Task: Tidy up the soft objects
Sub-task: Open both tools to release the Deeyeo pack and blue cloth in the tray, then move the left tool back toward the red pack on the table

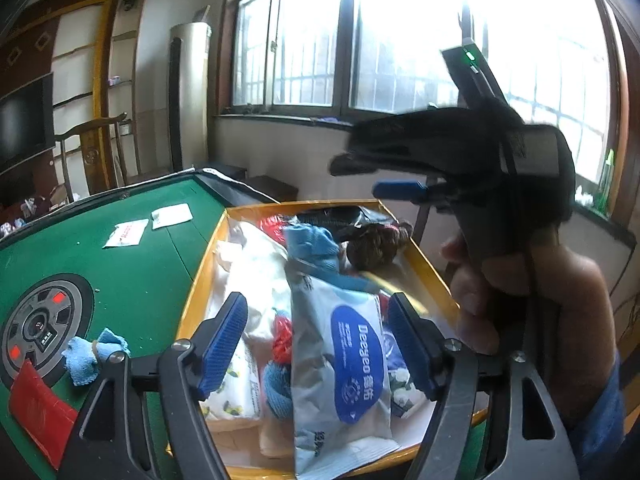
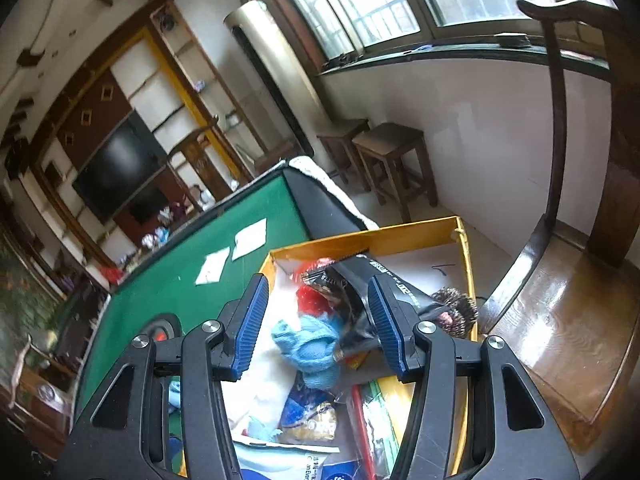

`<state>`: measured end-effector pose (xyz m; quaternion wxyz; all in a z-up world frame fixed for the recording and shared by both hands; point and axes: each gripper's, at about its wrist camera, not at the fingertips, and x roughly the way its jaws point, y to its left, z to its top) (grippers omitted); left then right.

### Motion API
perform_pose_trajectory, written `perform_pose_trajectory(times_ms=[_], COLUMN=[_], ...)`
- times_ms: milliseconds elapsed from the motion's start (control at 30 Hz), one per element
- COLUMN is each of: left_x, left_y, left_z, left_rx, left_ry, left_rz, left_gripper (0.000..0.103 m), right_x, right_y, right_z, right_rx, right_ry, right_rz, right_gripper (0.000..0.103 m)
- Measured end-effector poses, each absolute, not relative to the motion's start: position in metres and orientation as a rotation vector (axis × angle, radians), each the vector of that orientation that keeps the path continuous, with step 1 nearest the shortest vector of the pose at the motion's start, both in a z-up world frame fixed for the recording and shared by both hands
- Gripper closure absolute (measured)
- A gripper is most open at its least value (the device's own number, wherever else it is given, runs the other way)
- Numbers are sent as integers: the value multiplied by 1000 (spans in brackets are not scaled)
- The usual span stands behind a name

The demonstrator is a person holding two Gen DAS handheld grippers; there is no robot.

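A yellow box [image 1: 200, 280] on the green table holds several soft items. Among them are a white-and-blue wipes pack [image 1: 352, 360], a blue knitted cloth [image 1: 316, 246], a brown knitted piece [image 1: 372, 244] and white packs. My left gripper [image 1: 318, 298] hangs open over the box, above the wipes pack, with its pads clear of it. My right gripper [image 2: 316, 282] is open above the blue knitted cloth [image 2: 316, 344], beside a black packet [image 2: 360, 280]. Neither gripper holds anything. A small blue cloth [image 1: 92, 356] lies on the table outside the box.
A red packet [image 1: 40, 408] and two white packets [image 1: 124, 234] lie on the green table [image 1: 140, 280]. A person's hand [image 1: 480, 300] shows at the box's right side. A wooden chair [image 2: 560, 320] stands right of the box, with two stools [image 2: 392, 148] by the wall.
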<state>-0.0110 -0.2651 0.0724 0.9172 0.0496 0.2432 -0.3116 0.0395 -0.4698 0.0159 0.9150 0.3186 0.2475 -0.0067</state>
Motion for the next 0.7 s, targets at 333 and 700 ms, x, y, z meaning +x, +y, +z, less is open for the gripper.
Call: perform_pose_trajectory(times_ms=[333, 700], left_x=[-6, 17], left_y=[-257, -200], left_z=[77, 89], left_rx=[62, -35], left_ry=[487, 578], left_rz=[-599, -407], left_gripper=[29, 29], right_x=[34, 39], right_y=[-466, -459], right_z=[21, 22], right_rx=[671, 653], right_ry=[462, 452], right_rz=[22, 59], right_gripper=[51, 51])
